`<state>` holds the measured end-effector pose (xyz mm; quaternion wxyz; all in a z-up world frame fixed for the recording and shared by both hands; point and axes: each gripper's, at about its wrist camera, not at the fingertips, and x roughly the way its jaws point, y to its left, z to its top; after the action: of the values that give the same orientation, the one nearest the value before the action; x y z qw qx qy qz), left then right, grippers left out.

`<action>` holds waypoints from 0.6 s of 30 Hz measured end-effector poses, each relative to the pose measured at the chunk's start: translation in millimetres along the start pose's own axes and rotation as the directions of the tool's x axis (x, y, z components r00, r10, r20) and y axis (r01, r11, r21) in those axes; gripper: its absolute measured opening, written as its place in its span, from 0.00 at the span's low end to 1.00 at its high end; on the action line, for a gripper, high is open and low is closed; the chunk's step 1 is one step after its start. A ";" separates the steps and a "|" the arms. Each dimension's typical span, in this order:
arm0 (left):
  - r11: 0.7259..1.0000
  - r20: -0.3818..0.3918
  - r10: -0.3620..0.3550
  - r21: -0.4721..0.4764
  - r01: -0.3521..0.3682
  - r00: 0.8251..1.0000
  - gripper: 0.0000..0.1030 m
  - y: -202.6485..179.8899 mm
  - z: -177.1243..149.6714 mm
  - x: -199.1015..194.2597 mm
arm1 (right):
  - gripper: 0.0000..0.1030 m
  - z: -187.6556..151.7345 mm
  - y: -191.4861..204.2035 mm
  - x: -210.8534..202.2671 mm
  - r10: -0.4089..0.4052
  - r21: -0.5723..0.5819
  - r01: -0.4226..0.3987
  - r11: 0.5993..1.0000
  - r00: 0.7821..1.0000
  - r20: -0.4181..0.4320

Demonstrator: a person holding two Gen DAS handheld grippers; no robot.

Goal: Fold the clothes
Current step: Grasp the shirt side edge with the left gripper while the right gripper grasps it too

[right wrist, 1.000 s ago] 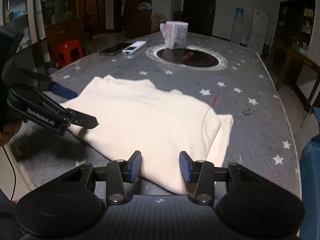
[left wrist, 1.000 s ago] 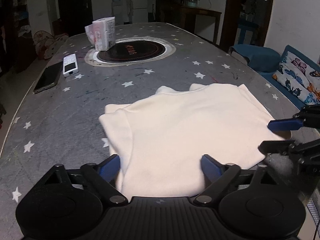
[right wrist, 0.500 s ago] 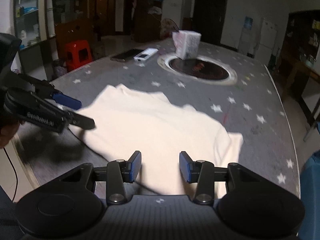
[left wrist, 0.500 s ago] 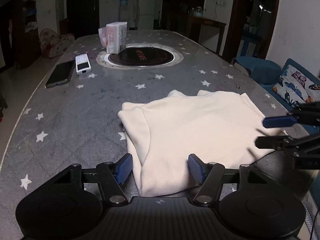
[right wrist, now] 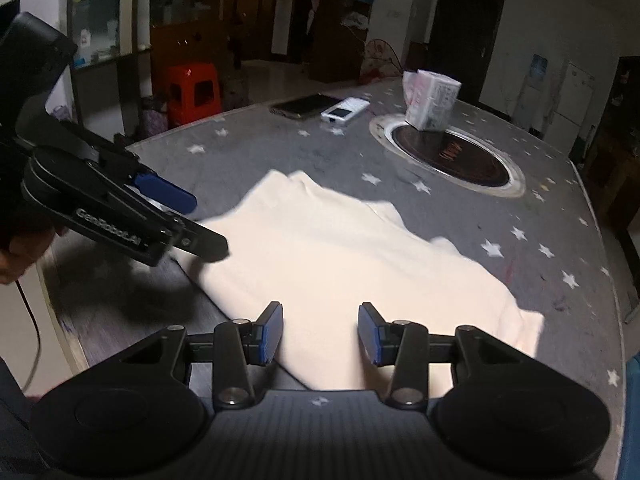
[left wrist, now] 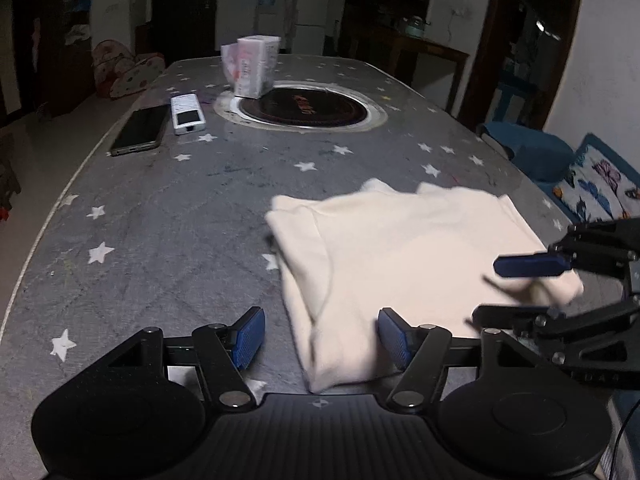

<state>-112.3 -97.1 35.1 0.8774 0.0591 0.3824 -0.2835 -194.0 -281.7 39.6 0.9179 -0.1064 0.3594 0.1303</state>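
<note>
Folded cream garment [left wrist: 404, 264] is lying at frame centre on the surface [left wrist: 168, 240]; left tongs [left wrist: 320, 338] and right tongs [right wrist: 319, 333] are hovering open at its near edge, apparently clear of it.

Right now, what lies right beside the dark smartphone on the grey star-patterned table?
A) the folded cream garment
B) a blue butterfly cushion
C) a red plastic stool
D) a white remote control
D: the white remote control lies right next to the dark smartphone on the grey star-patterned table, while the folded cream garment lies apart from them, near the grippers.
</note>
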 end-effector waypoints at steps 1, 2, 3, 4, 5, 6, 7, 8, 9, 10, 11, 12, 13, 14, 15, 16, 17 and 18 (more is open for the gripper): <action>1.000 -0.008 0.002 -0.009 -0.002 1.000 0.64 3.5 -0.4 1.6 | 0.41 0.7 2.4 4.1 0.011 -0.003 -0.011 1.000 1.000 -0.008; 1.000 -0.015 0.003 -0.018 -0.004 1.000 0.65 7.0 -0.8 3.2 | 0.41 1.4 4.8 8.3 0.021 -0.007 -0.021 1.000 1.000 -0.016; 1.000 -0.023 0.003 -0.028 -0.004 1.000 0.65 10.4 -1.3 4.9 | 0.41 2.1 7.2 12.4 0.032 -0.010 -0.032 0.999 0.999 -0.023; 0.999 -0.034 -0.006 -0.043 0.005 0.999 0.65 13.9 -2.2 6.6 | 0.41 2.8 9.6 16.6 0.043 -0.013 -0.043 0.999 0.999 -0.031; 0.998 -0.044 -0.016 -0.059 0.014 0.999 0.65 17.4 -3.0 8.1 | 0.41 3.5 12.1 20.1 0.049 -0.019 -0.050 0.999 0.998 -0.038; 0.997 -0.045 -0.030 -0.075 0.026 0.999 0.65 20.7 -2.7 7.4 | 0.41 4.7 15.0 20.2 0.042 -0.038 -0.043 0.998 0.998 -0.035; 0.995 -0.041 -0.039 -0.089 0.035 0.998 0.65 23.7 -1.1 5.6 | 0.41 7.5 17.1 18.0 0.044 -0.050 -0.046 0.998 0.999 -0.029; 0.994 -0.036 -0.048 -0.103 0.044 0.998 0.64 26.7 0.7 3.9 | 0.41 10.6 19.3 15.9 0.048 -0.062 -0.050 0.997 0.999 -0.022; 0.992 -0.030 -0.052 -0.115 0.048 0.998 0.64 29.3 3.1 2.8 | 0.41 14.8 22.0 13.9 0.059 -0.073 -0.060 0.996 0.998 -0.012; 0.990 -0.024 -0.056 -0.128 0.052 0.998 0.64 32.0 5.7 1.7 | 0.41 19.0 24.7 11.8 0.069 -0.084 -0.069 0.994 0.998 -0.002; 0.988 -0.021 -0.057 -0.143 0.053 0.998 0.64 34.8 8.8 1.5 | 0.41 23.1 27.8 10.4 0.080 -0.097 -0.079 0.992 0.997 0.006; 0.986 -0.017 -0.057 -0.157 0.054 0.998 0.64 37.7 11.8 1.3 | 0.41 26.7 32.9 11.3 0.092 -0.114 -0.091 0.989 0.996 0.008; 0.984 -0.018 -0.057 -0.169 0.053 0.998 0.64 40.1 14.2 2.1 | 0.41 30.2 38.2 12.6 0.105 -0.133 -0.102 0.986 0.994 0.010; 0.981 -0.022 -0.061 -0.188 0.056 0.998 0.64 43.3 16.8 3.3 | 0.41 32.9 44.2 15.9 0.119 -0.153 -0.117 0.981 0.993 0.006; 0.977 -0.024 -0.068 -0.204 0.061 0.997 0.64 46.3 18.7 4.3 | 0.41 34.9 50.5 18.9 0.133 -0.176 -0.130 0.976 0.991 0.003; 0.973 -0.025 -0.075 -0.221 0.067 0.997 0.64 49.3 20.6 5.2 | 0.41 36.5 57.1 22.0 0.146 -0.199 -0.143 0.969 0.989 -0.001; 0.969 -0.025 -0.081 -0.236 0.073 0.996 0.64 52.0 21.8 6.0 | 0.41 37.7 63.9 25.2 0.158 -0.222 -0.155 0.963 0.987 -0.006; 0.964 -0.025 -0.087 -0.252 0.078 0.996 0.64 54.6 23.0 6.8 | 0.41 38.3 70.7 28.8 0.164 -0.243 -0.161 0.957 0.986 -0.010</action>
<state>-64.3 -62.1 40.3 0.8582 -0.0634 0.4332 -0.2681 -171.7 -199.2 40.3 0.8859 -0.1872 0.3438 0.2488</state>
